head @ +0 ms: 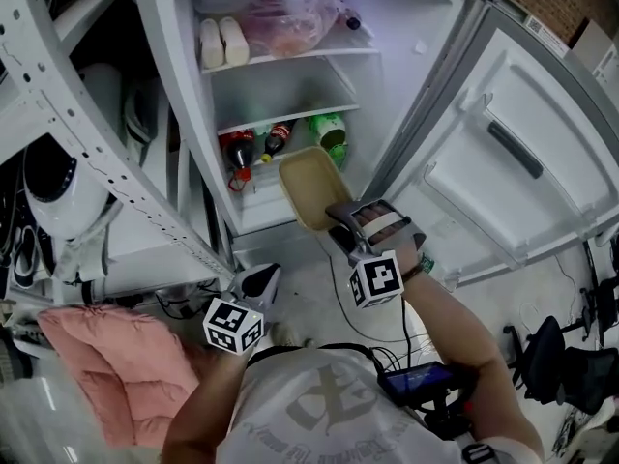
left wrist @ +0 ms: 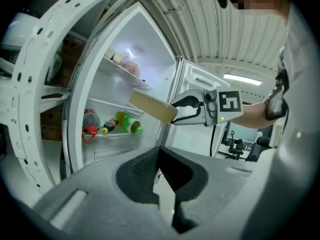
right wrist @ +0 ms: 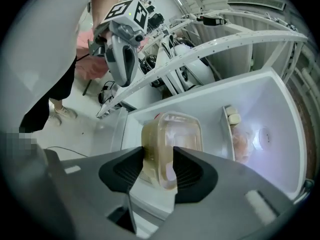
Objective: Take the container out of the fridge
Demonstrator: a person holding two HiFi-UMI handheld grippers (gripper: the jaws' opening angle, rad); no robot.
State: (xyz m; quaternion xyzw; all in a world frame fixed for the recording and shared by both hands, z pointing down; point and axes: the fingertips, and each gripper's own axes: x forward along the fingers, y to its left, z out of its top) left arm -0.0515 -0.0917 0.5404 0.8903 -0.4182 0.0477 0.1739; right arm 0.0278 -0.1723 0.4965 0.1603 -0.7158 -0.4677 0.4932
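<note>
A beige lidded container hangs tilted in the air just in front of the open fridge, level with its lower shelf. My right gripper is shut on the container's near edge, and in the right gripper view both pads press the container from either side. The left gripper view shows the same container held out from the right gripper. My left gripper sits low and to the left, shut with nothing in it, pointing at the fridge's base.
Bottles and a green bottle lie on the lower shelf. A filled bag and white items sit on the top one. The fridge door stands open at right. A white metal rack and pink cushion are at left.
</note>
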